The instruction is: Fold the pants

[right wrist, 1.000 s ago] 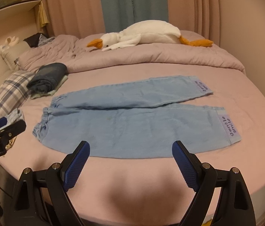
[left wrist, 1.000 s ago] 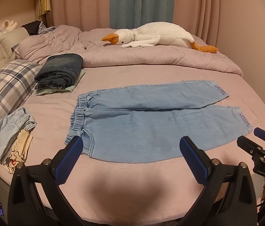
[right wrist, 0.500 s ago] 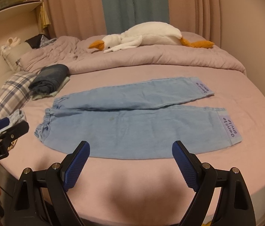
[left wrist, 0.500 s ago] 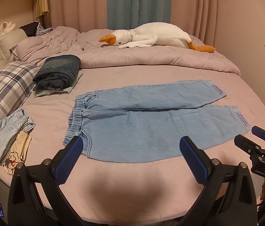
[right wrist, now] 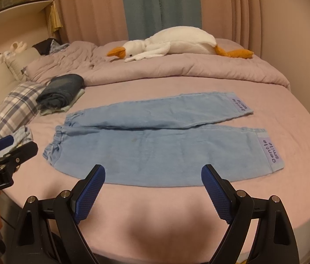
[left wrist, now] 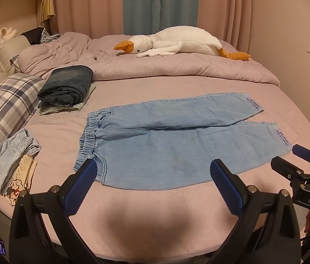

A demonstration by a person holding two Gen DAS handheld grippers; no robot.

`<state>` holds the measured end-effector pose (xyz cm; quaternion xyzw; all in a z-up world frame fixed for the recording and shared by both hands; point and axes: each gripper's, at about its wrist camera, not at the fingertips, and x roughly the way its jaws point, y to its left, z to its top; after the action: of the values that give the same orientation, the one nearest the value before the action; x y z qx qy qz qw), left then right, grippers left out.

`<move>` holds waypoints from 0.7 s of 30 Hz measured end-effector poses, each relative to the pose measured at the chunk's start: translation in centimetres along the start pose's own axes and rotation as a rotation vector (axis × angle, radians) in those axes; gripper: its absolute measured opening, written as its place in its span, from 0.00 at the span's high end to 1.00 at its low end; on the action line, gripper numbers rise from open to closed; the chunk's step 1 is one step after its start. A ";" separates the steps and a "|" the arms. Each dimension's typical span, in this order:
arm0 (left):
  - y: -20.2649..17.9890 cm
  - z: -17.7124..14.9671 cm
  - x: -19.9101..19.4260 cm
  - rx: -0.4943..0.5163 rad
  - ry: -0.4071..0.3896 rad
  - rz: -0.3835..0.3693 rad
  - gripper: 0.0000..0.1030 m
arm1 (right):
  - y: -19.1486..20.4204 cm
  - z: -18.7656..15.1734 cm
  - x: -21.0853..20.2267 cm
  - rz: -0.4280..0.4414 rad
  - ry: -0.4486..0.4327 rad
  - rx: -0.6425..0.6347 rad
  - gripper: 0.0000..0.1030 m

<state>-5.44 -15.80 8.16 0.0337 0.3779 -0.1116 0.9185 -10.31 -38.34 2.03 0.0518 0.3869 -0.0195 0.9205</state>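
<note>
— Two legs of the light blue denim pants lie flat across the pink bed sheet, waistband left, cuffs right?
— Yes; bare sheet borders the near hem. Folded dark jeans sit well apart.
— And the tongs?
— Left gripper and right gripper hover spread wide, holding nothing, touching nothing.

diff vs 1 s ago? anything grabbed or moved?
Nothing grabbed. Both views shift only slightly, so the tools drifted a little. The left tool and right tool stay open above the near bed edge. The light blue pants lie flat and unfolded as before; the folded dark jeans are unmoved.
</note>
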 end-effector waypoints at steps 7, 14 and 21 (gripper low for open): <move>-0.1 -0.3 0.0 -0.001 -0.001 -0.003 0.00 | 0.2 0.2 -0.1 0.001 -0.007 -0.012 0.14; -0.2 -1.0 0.1 0.001 0.000 -0.005 0.00 | 0.5 0.1 -0.3 -0.001 -0.011 -0.021 0.14; -0.2 -1.1 0.1 0.002 0.000 -0.006 0.00 | 0.7 0.0 -0.3 -0.001 -0.009 -0.025 0.14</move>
<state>-6.17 -15.90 7.33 0.0333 0.3777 -0.1146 0.9182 -10.47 -37.62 2.31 0.0400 0.3828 -0.0154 0.9228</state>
